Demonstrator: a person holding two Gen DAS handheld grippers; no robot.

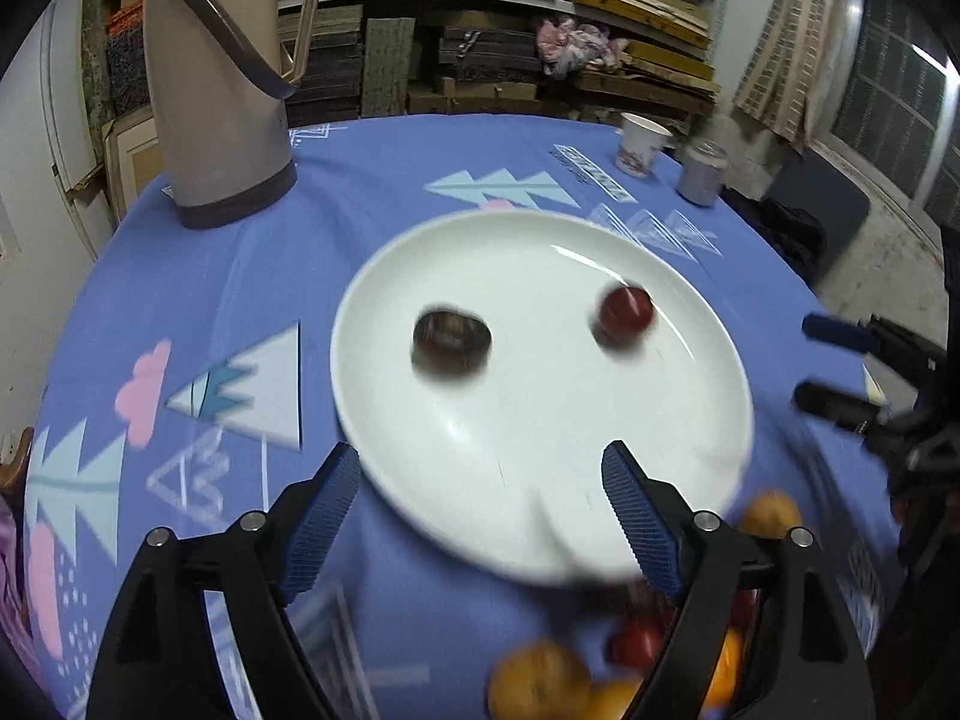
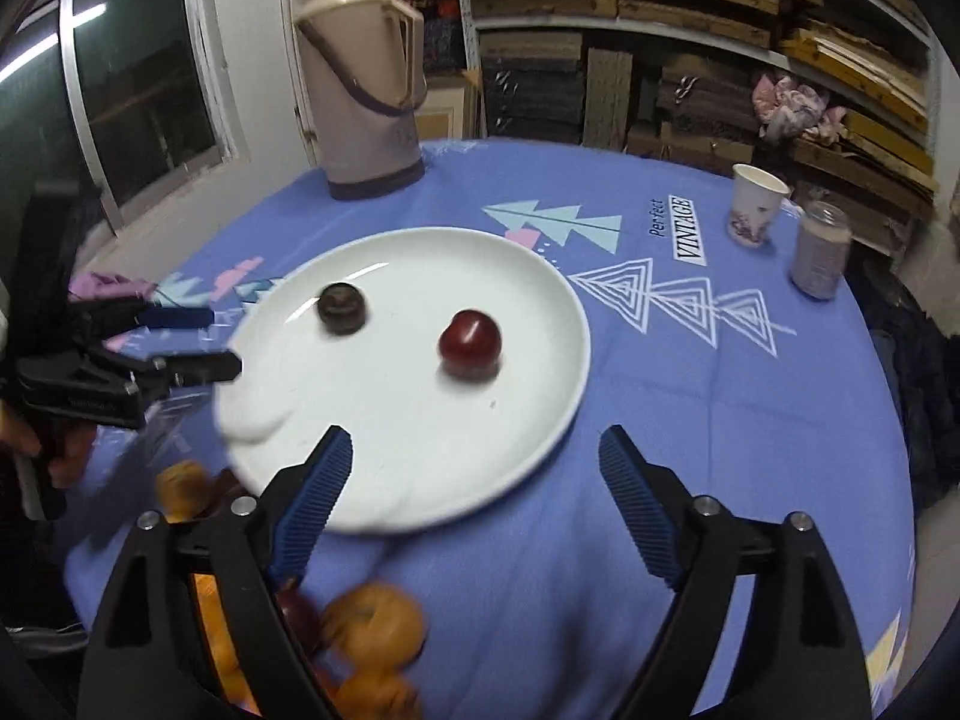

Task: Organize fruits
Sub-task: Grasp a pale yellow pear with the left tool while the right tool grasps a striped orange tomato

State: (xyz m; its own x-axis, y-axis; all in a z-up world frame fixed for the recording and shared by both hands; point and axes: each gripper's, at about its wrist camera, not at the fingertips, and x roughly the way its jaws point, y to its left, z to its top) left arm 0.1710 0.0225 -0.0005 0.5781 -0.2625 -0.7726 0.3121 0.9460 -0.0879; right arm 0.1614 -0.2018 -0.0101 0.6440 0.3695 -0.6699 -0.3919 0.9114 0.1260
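A white plate point(image 1: 540, 432) point(image 2: 420, 414) on the blue patterned tablecloth holds a dark round fruit point(image 1: 451, 342) point(image 2: 342, 307) and a red round fruit point(image 1: 624, 315) point(image 2: 470, 345), apart from each other. My left gripper point(image 1: 480, 450) stands open over the plate's near rim with nothing between its fingers. My right gripper point(image 2: 474, 438) is open too and empty, over the plate's near right rim. Each gripper shows in the other's view, the right gripper point(image 1: 822, 367) and the left gripper point(image 2: 223, 341), both with jaws apart. Oranges point(image 1: 537, 684) point(image 2: 372, 624) and a red fruit point(image 1: 636, 645) lie blurred at the table's near edge, partly hidden by the gripper frames.
A tall beige thermos jug point(image 1: 216, 90) point(image 2: 366, 90) stands at the far left of the table. A paper cup point(image 1: 639, 144) point(image 2: 753, 213) and a can point(image 1: 702, 171) point(image 2: 819, 252) stand at the far right. Shelves of stacked boards fill the wall behind.
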